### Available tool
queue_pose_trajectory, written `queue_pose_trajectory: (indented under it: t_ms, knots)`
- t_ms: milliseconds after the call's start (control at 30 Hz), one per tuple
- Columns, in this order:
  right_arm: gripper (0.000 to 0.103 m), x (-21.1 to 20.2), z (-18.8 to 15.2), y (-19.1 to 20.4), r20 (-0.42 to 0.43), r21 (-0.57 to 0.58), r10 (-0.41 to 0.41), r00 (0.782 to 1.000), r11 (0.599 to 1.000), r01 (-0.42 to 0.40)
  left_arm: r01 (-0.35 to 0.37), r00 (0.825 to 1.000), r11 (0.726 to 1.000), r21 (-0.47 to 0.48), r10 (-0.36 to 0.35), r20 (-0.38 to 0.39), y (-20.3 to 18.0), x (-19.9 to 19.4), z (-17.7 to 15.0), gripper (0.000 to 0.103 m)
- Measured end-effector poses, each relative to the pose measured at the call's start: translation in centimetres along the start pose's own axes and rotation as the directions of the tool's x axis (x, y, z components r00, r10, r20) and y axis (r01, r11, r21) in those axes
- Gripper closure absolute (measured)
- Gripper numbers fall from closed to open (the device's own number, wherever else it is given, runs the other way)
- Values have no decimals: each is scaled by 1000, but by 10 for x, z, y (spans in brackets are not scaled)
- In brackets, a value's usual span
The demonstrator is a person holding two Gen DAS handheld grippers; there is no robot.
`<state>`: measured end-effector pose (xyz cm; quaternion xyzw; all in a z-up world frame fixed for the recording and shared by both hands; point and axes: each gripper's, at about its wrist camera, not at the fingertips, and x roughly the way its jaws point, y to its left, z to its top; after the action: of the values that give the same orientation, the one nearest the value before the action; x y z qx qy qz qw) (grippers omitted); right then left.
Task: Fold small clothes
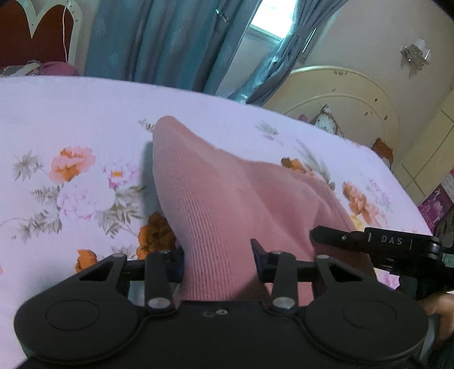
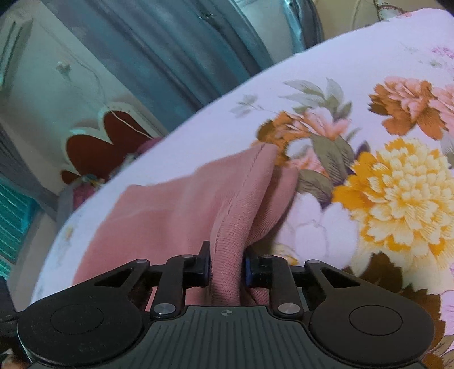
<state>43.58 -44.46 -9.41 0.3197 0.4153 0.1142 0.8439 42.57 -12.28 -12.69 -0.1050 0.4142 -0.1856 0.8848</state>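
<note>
- Left gripper [image 1: 218, 257] sits nearest in its own view, its two fingers pinching a bunched ridge of the pink knit garment [image 1: 215, 198] between them.
- Right gripper [image 2: 227, 262] does likewise in the right wrist view, fingers pressed on a narrow fold of the same garment [image 2: 181, 204], along which a stitched seam runs.
- At the right edge of the left wrist view, the right gripper's black body [image 1: 397, 247] shows just beside the cloth, lettered "DAS"; its finger reaches into the pink fabric there.
- From the left gripper the cloth rises forward into a pointed peak, lifted off the bedsheet [image 1: 71, 113], with a dark shadow on the sheet beside it.
- In the right wrist view the garment spreads leftward from the pinch as a flatter pink panel, and a second loose fold hangs just right of the seam.
- Beneath and around the garment lies the white sheet printed with orange, pink and yellow flowers [image 2: 397, 184].
- Beyond the bed hang teal curtains [image 1: 170, 39], with a bright window [image 1: 269, 20] between them.
- A cream arched headboard [image 1: 354, 96] stands far right, and a red, white-edged headboard [image 1: 37, 31] far left.
</note>
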Motion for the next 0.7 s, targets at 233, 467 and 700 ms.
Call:
queue_pose_trajectory:
  t_ms: [233,467,700]
  knots:
    - [82,-11,3,50,14,-35,73,997,997,-73,34,998,999,26,-35,49,-6,-36,13,66]
    - [82,4,-19,129,21,-69,125,992,990,-123,37,994,998,44,-42,101,42,-90,23,66]
    - [82,52,-60,229,25,-73,110,994,991,-108,63,990,996,60,-70,122,138,-142,32,66]
